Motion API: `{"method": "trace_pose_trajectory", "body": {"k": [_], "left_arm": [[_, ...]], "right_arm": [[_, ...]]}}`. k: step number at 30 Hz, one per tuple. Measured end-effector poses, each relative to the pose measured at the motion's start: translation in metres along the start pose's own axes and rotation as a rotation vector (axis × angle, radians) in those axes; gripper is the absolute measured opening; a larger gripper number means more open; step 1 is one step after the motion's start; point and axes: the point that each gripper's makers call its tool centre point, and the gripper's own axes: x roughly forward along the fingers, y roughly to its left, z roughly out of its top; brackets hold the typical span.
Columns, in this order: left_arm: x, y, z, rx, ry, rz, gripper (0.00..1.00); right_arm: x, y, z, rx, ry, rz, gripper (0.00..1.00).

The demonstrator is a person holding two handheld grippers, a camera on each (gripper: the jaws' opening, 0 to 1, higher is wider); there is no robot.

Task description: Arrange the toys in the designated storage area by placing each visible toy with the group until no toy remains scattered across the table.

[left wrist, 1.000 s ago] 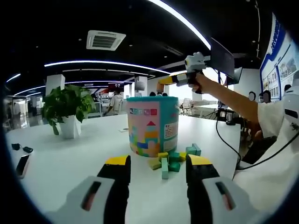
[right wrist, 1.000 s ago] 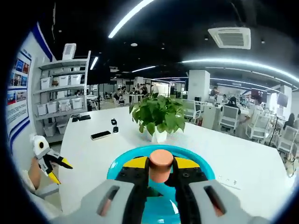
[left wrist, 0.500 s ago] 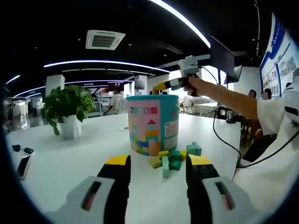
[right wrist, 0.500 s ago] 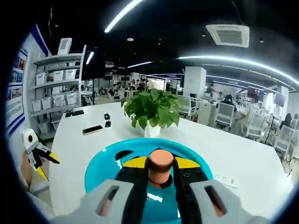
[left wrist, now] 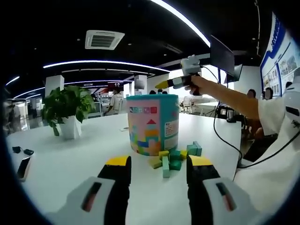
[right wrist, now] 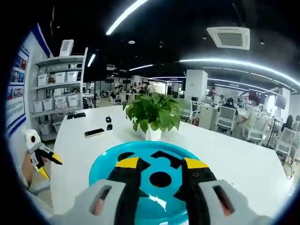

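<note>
A large open-plan office: long strip lights and a ceiling air-conditioning unit overhead, rows of desks with office chairs behind, and white shelving of storage bins along one wall

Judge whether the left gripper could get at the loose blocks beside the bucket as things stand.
Probably yes: the left gripper is open, aimed at the loose blocks lying by the bucket, with bare table between them.

Left gripper view faces the bucket sideways; right gripper view looks down, close above its lid.
</note>
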Motion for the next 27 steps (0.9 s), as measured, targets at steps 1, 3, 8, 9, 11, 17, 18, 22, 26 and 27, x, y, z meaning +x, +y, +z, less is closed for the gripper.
{"method": "trace_pose_trajectory", "body": {"k": [1,3,8,9,11,17,18,22,26,27], "left_arm": [[0.000,0.000,0.000,-0.001,-0.002,0.001,0.48],[0.000,0.001,0.000,-0.004,-0.001,0.002,0.48],[0.001,0.000,-0.001,-0.004,0.000,0.001,0.48],[0.002,0.000,-0.001,-0.005,0.002,0.003,0.48],[0.003,-0.001,-0.001,-0.006,0.002,0.002,0.48],[0.002,-0.001,0.001,0.003,-0.006,0.011,0.48],[0.000,0.005,0.009,0.017,-0.043,0.053,0.46],[-0.008,0.008,0.021,-0.001,-0.099,0.066,0.41],[-0.006,0.008,0.016,0.008,-0.077,0.067,0.41],[-0.005,0.008,0.014,0.007,-0.070,0.064,0.41]], "right_arm": [[-0.004,0.001,0.002,-0.024,-0.009,-0.008,0.37],[-0.010,0.003,0.003,-0.042,-0.013,-0.009,0.42],[-0.033,0.023,0.000,-0.182,-0.051,0.073,0.42],[-0.038,0.030,0.001,-0.208,-0.071,0.099,0.39],[-0.049,0.039,-0.001,-0.234,-0.098,0.101,0.32],[-0.070,0.057,-0.017,-0.233,-0.112,0.143,0.29],[-0.074,0.060,-0.017,-0.218,-0.128,0.153,0.28],[-0.085,0.062,-0.025,-0.203,-0.122,0.141,0.27],[-0.093,0.070,-0.040,-0.188,-0.103,0.144,0.26],[-0.094,0.072,-0.043,-0.182,-0.098,0.150,0.25]]}}
